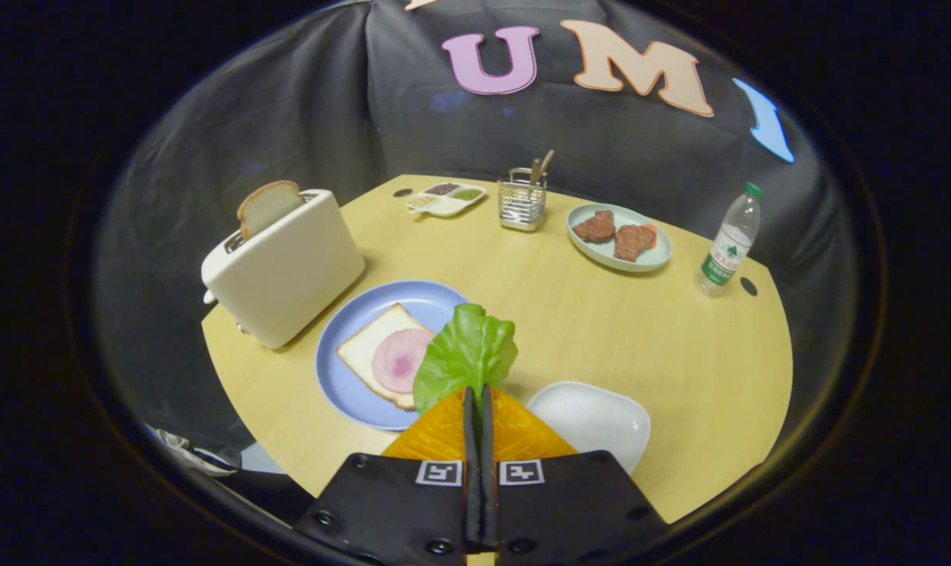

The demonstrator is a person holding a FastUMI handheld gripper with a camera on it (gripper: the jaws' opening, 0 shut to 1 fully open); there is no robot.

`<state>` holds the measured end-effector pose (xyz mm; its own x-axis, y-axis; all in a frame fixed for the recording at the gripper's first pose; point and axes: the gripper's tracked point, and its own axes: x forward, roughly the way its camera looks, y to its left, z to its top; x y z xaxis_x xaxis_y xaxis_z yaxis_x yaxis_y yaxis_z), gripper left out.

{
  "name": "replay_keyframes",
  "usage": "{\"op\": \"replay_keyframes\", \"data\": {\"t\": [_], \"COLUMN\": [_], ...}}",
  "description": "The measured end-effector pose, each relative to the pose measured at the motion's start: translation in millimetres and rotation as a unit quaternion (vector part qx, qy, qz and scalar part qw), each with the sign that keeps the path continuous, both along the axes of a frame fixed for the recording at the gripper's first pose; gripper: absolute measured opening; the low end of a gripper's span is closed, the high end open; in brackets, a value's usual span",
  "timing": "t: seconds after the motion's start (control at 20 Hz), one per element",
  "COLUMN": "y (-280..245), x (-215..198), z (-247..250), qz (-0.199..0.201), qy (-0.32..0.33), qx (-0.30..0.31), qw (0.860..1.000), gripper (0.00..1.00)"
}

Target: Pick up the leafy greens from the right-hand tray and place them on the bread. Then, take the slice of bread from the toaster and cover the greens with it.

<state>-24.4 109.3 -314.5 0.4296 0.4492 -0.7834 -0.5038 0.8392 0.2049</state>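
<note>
My gripper (477,391) is shut on a green leaf (465,354), which sticks up from between the fingertips, lifted over the table. Just beyond and left of the fingers lies a blue plate (350,330) with a slice of bread (365,346) topped by a round of pink ham (401,360). The leaf hangs at the plate's right edge. A white tray (593,417) sits right of the fingers with nothing on it. Farther left stands a cream toaster (287,267) with a second bread slice (267,206) poking out of its slot.
At the back of the round wooden table (601,330) are a divided condiment dish (446,199), a wire utensil holder (522,202), a pale green plate (656,255) with meat patties, and a water bottle (728,242) at the far right.
</note>
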Motion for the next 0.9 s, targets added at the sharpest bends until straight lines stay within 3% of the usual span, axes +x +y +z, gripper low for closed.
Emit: {"op": "replay_keyframes", "data": {"t": [0.9], "y": [110.6], "x": [-3.3], "z": [-29.0], "qz": [0.008], "qy": [0.031], "qx": [0.002], "qw": [0.999], "gripper": [0.04]}}
